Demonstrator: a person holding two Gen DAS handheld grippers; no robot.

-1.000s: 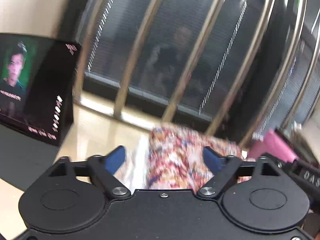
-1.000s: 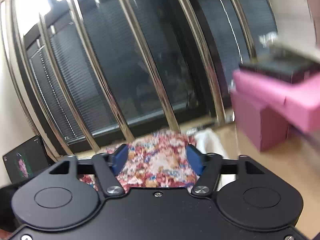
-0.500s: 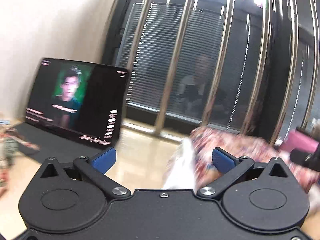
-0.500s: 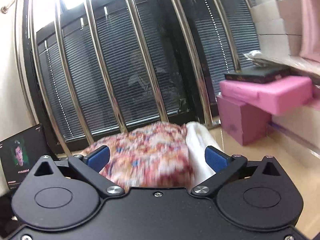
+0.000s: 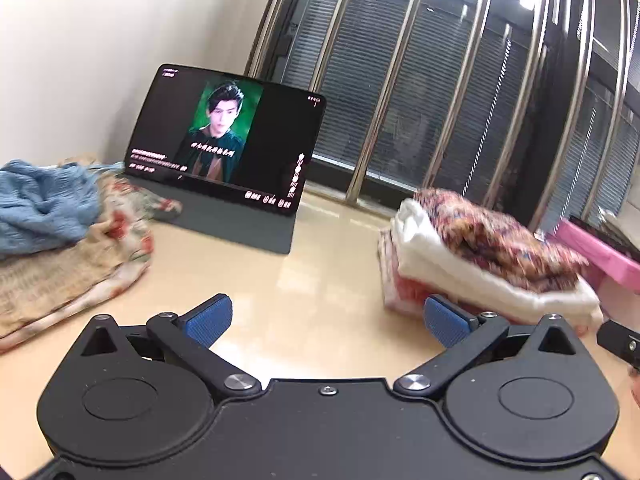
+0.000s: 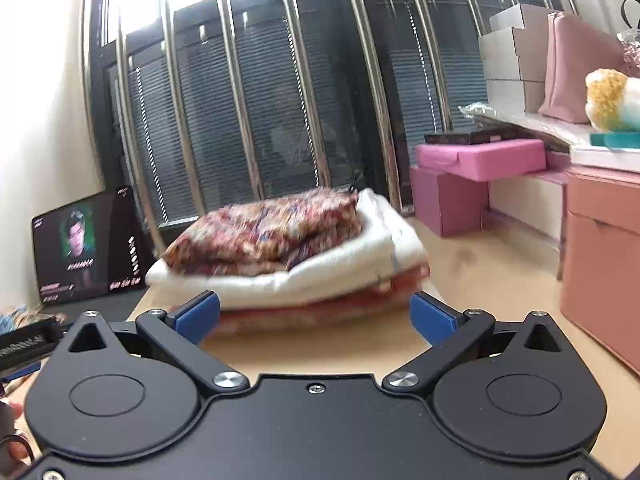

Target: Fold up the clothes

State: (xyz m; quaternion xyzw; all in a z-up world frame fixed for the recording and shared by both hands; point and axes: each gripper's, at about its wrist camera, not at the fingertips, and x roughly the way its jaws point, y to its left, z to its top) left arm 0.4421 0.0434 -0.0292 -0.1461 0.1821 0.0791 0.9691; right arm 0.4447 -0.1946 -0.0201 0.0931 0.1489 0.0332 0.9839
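A stack of folded clothes (image 6: pixel 296 256) lies on the beige table: a floral garment (image 6: pixel 264 232) on top, a white one (image 6: pixel 320 276) under it, a reddish one at the bottom. In the left wrist view the same stack (image 5: pixel 480 256) sits to the right. A heap of unfolded clothes (image 5: pixel 60 236), blue fabric over a flowered piece, lies at the left. My left gripper (image 5: pixel 328 320) stands open over bare table, nothing between its blue pads (image 5: pixel 210 318). My right gripper (image 6: pixel 316 316) is open too, just short of the stack's near edge.
A tablet (image 5: pixel 224 140) showing a video leans on its stand at the back left. Steel window bars (image 6: pixel 240 100) run behind the table. Pink boxes (image 6: pixel 472 176), a pink cabinet (image 6: pixel 600 248) and stacked cartons stand at the right.
Both grippers let go of the floral garment, opened wide and pulled back from the stack. The left one swung leftward, bringing the tablet and the unfolded heap into view.
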